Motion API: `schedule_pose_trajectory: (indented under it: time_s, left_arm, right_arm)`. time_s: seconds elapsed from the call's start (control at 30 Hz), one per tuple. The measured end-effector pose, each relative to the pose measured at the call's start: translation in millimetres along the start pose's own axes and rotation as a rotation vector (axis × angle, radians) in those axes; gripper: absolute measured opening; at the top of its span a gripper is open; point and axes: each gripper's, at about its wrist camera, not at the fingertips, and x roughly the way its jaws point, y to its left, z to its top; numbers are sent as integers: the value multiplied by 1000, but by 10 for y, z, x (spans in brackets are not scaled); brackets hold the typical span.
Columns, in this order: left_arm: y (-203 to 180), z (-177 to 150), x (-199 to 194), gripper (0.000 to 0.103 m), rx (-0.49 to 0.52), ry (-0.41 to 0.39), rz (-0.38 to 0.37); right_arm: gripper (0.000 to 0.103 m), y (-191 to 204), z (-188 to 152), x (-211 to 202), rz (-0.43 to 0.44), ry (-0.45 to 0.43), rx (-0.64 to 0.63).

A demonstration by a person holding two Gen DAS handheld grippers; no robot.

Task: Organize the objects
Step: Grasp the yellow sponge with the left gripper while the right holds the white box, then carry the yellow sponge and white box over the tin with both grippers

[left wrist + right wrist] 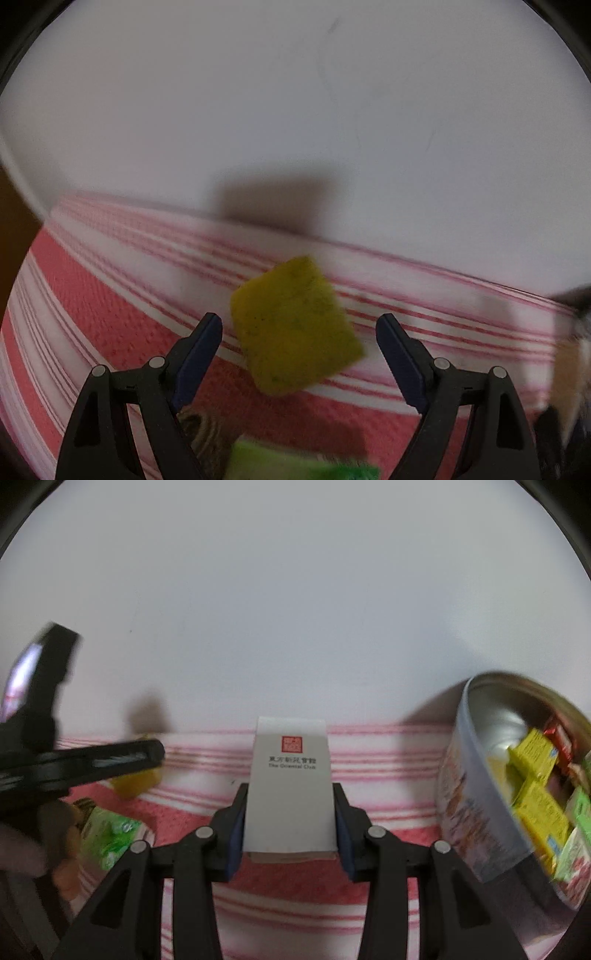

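My left gripper (299, 325) is open, its fingers either side of a yellow packet (295, 325) that lies on the red-and-white striped cloth (110, 314). A green packet (295, 467) sits just below it at the frame's bottom edge. My right gripper (290, 805) is shut on a small white matchbook-like box (290, 786) with a red seal and black print, held above the cloth. In the right wrist view the left gripper (110, 760) reaches in from the left over the yellow packet (136, 782), with the green packet (107, 834) beside it.
A round metal tin (476, 775) stands at the right on the cloth, holding several yellow, green and red packets. A white wall rises just behind the cloth. A brownish wrapped item (201, 430) lies under the left gripper.
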Motion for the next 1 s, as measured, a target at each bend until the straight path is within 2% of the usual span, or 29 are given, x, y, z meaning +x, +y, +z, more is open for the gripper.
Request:
schedule_pose_trajectory:
  time_s: [0.03,0.1,0.17,0.23,0.37,0.53,0.73,1.0]
  left_arm:
    - [15,7,67,88,-24,19,5]
    - [13,22,108,88,-36,-3,14]
    - [-6,21,116,81,-19,-25,0]
    - [-21,-14,86,59,13,-69,-24]
    - [16,-79,74,57,25,-94,-43]
    - [32,-210,-207,56,61,-215,-53]
    - [40,-516,-650,56,98,-327,-115]
    - [103,-969,-899,56,119,-373,-157]
  right_arm:
    - [41,-28,4,-26,1,-5,-2]
    - [41,-84,27,2,9,5,5]
    - [41,-112,29,13,15,16,18]
    - [41,-134,35,11,17,20,27]
    - [41,19,-23,80,13,20,30]
    - [41,14,-28,34,8,12,32]
    - [41,-12,-37,-18,-3,-12,54]
    - [41,31,-106,-176,-24,-32,54]
